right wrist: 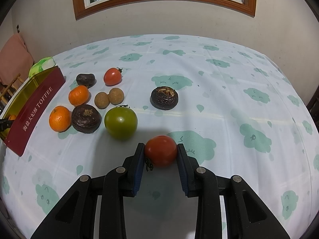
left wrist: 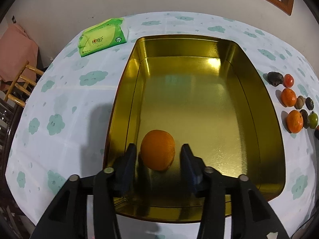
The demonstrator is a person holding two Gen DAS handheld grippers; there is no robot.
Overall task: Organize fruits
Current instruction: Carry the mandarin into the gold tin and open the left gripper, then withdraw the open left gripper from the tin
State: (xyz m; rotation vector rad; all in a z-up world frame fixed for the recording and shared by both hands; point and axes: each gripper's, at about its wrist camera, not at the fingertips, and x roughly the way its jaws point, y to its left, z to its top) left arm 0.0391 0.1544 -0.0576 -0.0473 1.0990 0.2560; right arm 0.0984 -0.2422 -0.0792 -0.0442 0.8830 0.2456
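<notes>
Left tool (left wrist: pixel 158 149): released, pads clear on both sides of the round orange mandarin (left wrist: pixel 157 152), which lies in the near left part of the tin.
Right tool (right wrist: pixel 160 149): clenched on the round red tomato (right wrist: pixel 160 153), near the table's middle.
Table (right wrist: pixel 219 99): cloud-print cloth.
Gold rectangular metal tin (left wrist: pixel 259 119): open, left of the loose fruit.
Green tomato (right wrist: pixel 120 122): left of and beyond the red one.
</notes>
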